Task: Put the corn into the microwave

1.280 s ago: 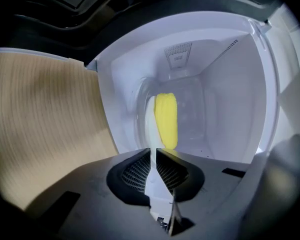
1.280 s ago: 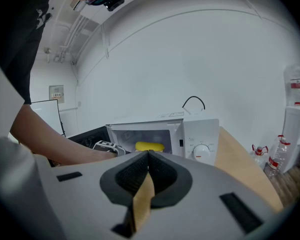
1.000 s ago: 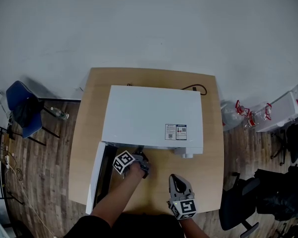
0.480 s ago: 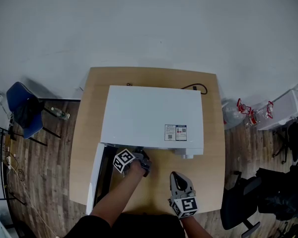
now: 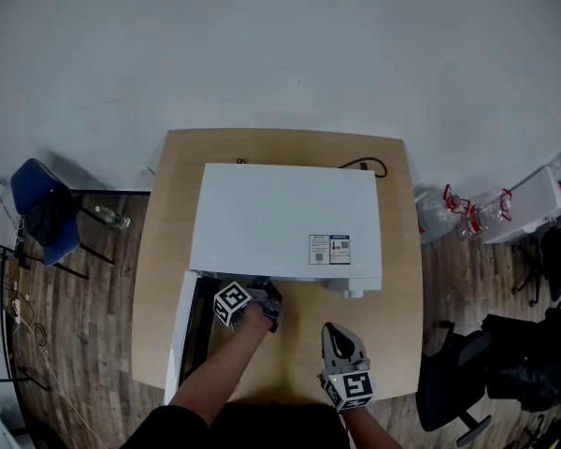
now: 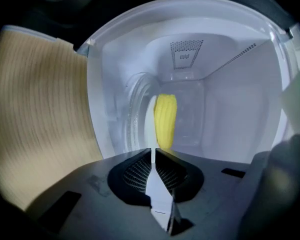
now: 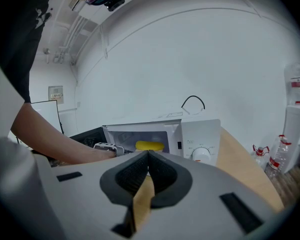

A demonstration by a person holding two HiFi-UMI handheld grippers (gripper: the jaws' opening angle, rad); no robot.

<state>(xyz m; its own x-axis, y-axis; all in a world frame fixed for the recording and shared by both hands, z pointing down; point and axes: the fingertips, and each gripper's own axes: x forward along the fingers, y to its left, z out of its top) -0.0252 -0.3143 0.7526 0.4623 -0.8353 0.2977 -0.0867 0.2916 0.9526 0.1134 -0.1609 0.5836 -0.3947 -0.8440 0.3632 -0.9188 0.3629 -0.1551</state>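
The yellow corn (image 6: pixel 165 120) lies inside the white microwave (image 5: pixel 285 218) on its glass turntable (image 6: pixel 137 115). It also shows through the oven's opening in the right gripper view (image 7: pixel 149 145). My left gripper (image 6: pixel 153 151) is at the mouth of the cavity, just short of the corn, shut with nothing between its jaws. From the head view it sits at the open front (image 5: pixel 266 299), below the oven's top. My right gripper (image 5: pixel 335 331) rests over the table in front of the control panel (image 7: pixel 200 143), shut and empty (image 7: pixel 148 154).
The microwave door (image 5: pixel 180 330) hangs open to the left of my left arm. The wooden table (image 5: pixel 397 288) has bare room at the front right. A black cable (image 5: pixel 365 166) loops behind the oven. A blue chair (image 5: pixel 42 209) and water bottles (image 5: pixel 458 209) stand on the floor.
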